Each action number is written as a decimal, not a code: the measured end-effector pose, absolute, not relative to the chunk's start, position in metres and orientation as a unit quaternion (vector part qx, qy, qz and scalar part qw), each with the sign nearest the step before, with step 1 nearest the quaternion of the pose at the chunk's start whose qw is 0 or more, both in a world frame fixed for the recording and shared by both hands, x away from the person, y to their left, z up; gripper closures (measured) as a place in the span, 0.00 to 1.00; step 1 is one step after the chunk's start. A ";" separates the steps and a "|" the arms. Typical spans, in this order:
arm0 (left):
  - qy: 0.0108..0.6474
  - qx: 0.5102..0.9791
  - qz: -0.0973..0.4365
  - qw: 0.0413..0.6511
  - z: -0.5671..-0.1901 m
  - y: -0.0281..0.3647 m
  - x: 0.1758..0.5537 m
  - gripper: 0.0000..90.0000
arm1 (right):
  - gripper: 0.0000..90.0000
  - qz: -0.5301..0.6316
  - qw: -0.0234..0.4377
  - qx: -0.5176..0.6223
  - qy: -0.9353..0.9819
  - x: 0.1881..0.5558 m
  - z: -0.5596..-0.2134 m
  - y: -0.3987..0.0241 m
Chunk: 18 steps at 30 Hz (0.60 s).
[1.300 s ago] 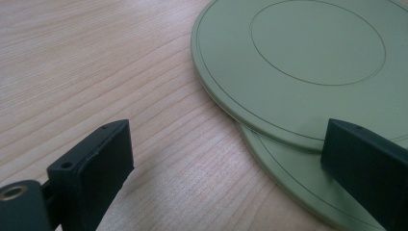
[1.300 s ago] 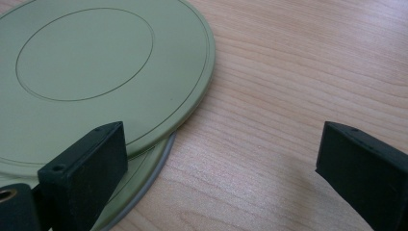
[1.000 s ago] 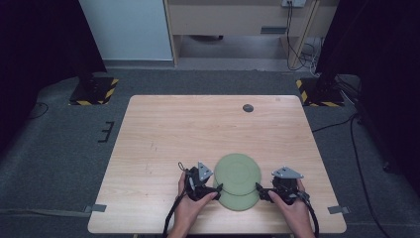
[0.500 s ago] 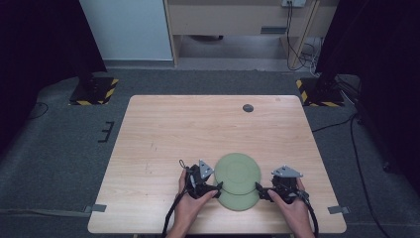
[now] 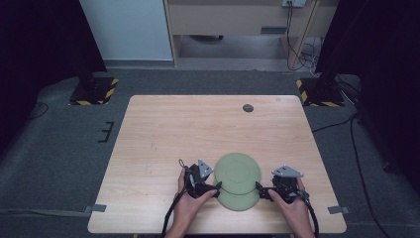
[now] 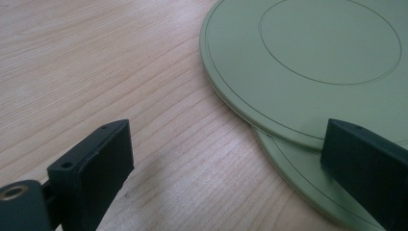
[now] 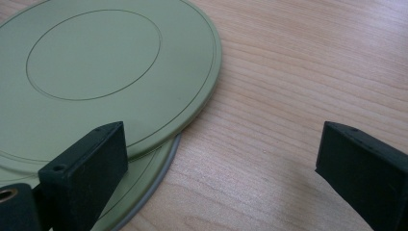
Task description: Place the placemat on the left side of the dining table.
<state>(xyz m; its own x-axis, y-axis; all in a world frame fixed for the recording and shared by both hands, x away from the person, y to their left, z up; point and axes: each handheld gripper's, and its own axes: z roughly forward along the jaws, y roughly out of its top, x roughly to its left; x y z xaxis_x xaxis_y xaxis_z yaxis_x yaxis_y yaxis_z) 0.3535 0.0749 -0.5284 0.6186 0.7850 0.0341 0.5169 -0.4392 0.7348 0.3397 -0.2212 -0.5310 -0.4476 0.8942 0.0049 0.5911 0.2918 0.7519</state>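
The counter is seen from above its near edge in the high view, looking forward and down, far enough for all four edges and the floor beyond to be taken in. The two stacked green plates are viewed close and low from either side: from their left by the left gripper view, from their right by the right gripper view. The plates and surrounding wood are shared by all three views.

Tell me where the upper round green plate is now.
In the high view, the upper round green plate lies near the wooden table's front edge, overlapping the lower green plate, between the left gripper and right gripper.
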 end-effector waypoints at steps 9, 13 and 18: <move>0.397 0.817 0.167 0.383 -0.524 0.078 0.356 0.07 | 0.07 0.357 0.214 0.477 0.774 0.339 -0.529 -0.223; 0.387 0.827 0.164 0.375 -0.514 0.077 0.362 0.09 | 0.08 0.359 0.216 0.468 0.778 0.339 -0.527 -0.225; 0.379 0.834 0.162 0.366 -0.506 0.073 0.370 0.08 | 0.09 0.364 0.216 0.454 0.784 0.339 -0.525 -0.221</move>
<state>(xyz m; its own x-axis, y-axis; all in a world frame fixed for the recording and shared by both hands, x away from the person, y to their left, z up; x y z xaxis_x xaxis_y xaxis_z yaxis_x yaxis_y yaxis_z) 0.3697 0.0734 -0.5057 0.6599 0.7513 -0.0068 0.5144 -0.4452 0.7329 0.3385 -0.2207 -0.5245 -0.4947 0.8690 -0.0081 0.5546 0.3229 0.7669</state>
